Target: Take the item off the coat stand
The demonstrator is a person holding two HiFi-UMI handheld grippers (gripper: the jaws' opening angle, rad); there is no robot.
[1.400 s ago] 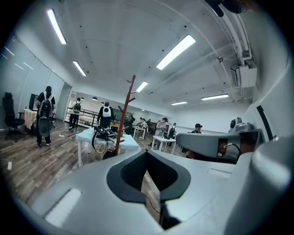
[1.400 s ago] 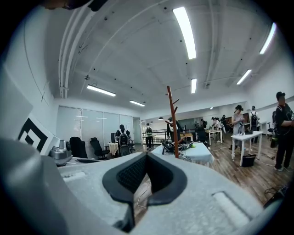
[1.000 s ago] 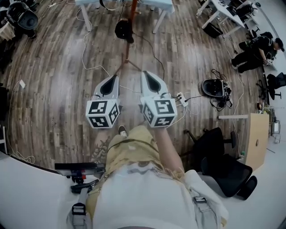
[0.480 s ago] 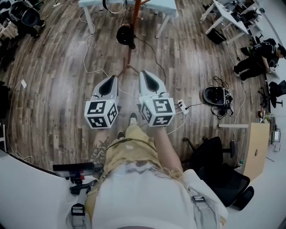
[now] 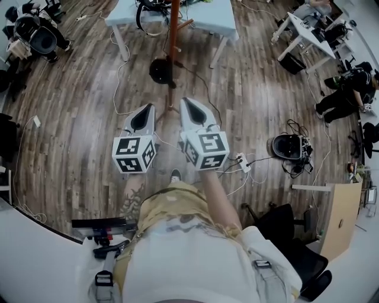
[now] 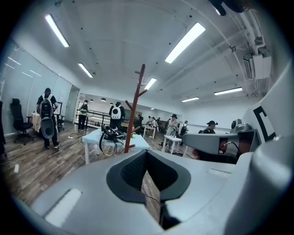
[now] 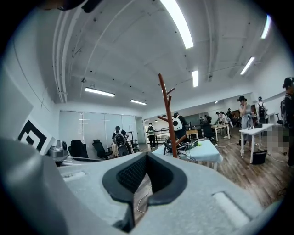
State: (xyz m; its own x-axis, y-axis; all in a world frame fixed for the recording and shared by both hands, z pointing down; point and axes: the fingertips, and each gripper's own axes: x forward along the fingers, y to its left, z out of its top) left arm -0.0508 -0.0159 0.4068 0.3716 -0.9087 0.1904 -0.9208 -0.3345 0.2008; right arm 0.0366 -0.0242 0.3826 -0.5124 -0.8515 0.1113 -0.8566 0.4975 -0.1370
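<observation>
A red-brown coat stand (image 5: pixel 173 35) rises from the wooden floor ahead of me, in front of a pale table (image 5: pixel 204 13). A black round item (image 5: pixel 160 71), seemingly a cap, hangs low on its pole. My left gripper (image 5: pixel 145 110) and right gripper (image 5: pixel 188 103) are held side by side, pointing at the stand and well short of it. Both are shut with nothing between the jaws. The left gripper view shows the stand (image 6: pixel 136 108) beyond the closed left gripper (image 6: pixel 147 153). The right gripper view shows the stand (image 7: pixel 168 114) past the closed right gripper (image 7: pixel 147 158). The black item is hidden there.
Cables (image 5: pixel 121 71) trail over the floor near the stand's base, and a power strip (image 5: pixel 241 161) lies to my right. A black round device (image 5: pixel 289 146) and a black office chair (image 5: pixel 284 234) sit further right. A person (image 5: pixel 346 89) crouches at the far right.
The person has walked forward: the stand, its black item and the table now lie lower and nearer in the head view. Both grippers stay side by side and shut.
</observation>
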